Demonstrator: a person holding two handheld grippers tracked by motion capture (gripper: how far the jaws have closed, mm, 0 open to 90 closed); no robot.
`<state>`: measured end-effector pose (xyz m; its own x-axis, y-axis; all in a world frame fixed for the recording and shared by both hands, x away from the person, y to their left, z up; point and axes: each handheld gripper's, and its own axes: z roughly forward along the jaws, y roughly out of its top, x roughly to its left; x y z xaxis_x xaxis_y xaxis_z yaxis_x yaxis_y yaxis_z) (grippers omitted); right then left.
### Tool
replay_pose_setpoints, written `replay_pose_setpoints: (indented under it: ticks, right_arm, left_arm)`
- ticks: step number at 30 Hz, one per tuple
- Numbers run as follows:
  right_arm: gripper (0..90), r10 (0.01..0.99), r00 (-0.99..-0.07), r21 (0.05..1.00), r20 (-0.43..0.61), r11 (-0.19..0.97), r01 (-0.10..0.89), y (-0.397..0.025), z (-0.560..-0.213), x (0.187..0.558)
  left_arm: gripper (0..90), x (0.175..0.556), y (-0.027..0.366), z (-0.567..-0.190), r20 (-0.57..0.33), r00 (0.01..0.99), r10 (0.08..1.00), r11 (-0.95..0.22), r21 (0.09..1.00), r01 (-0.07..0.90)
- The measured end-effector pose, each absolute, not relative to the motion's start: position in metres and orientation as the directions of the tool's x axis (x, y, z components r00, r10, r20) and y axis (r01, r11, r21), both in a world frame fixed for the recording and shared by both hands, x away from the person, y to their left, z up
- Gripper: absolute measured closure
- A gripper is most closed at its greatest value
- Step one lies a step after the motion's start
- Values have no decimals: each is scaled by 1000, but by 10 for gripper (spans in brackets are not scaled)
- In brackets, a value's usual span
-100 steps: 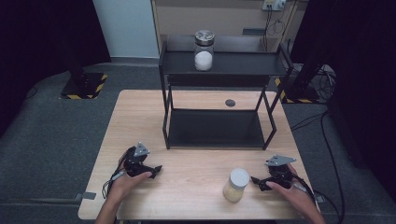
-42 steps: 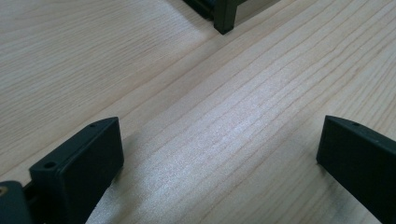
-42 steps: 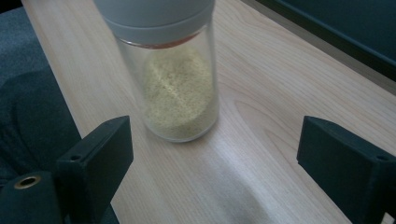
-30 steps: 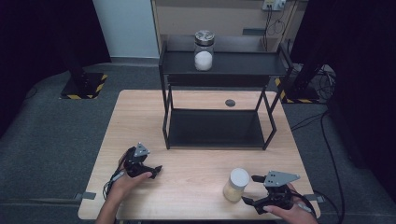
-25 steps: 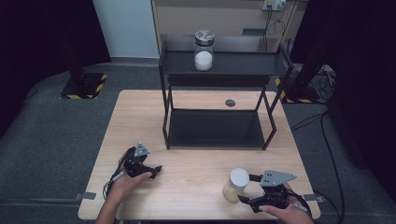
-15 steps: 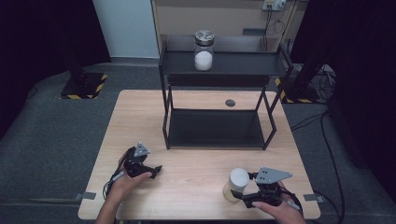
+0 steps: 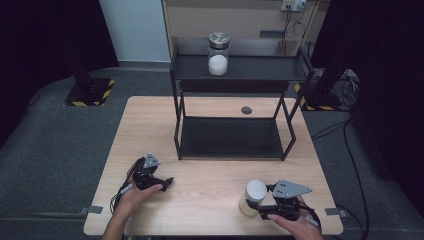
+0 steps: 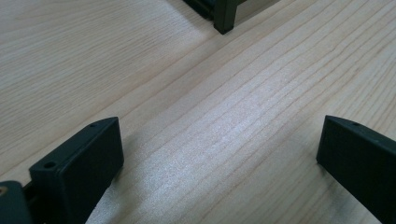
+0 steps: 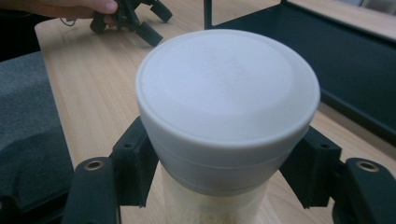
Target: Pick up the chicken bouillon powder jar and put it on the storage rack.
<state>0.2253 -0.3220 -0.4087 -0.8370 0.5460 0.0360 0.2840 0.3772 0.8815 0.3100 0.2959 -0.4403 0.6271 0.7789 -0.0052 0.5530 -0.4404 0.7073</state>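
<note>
Right gripper (image 9: 224, 172) jaws flank unlabelled white-lidded jar (image 9: 227, 107)

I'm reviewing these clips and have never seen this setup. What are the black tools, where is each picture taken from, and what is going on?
A person holds a hand-operated claw in each hand. The high view looks down on a wooden table with a black two-level shelf; a glass jar stands on its top level. The other two pictures come from cameras riding on the claws. The left claw is open over bare wood. The right claw has a white-lidded jar between its jaws, just below the lid; whether they grip it is unclear.
</note>
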Motion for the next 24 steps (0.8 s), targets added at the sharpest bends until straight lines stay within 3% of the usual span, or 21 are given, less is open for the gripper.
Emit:
replay_pose_setpoints:
  ticks: [12,24]
  right_arm:
    - [359,546,-837,889,33,367,275,-333,-397,232]
    - [359,573,-819,890,3,372,263,-341,-368,267]
  left_arm:
    - [0,310,296,-440,-5,627,779,-441,707,553]
    - [0,310,296,-440,-5,627,779,-441,707,553]
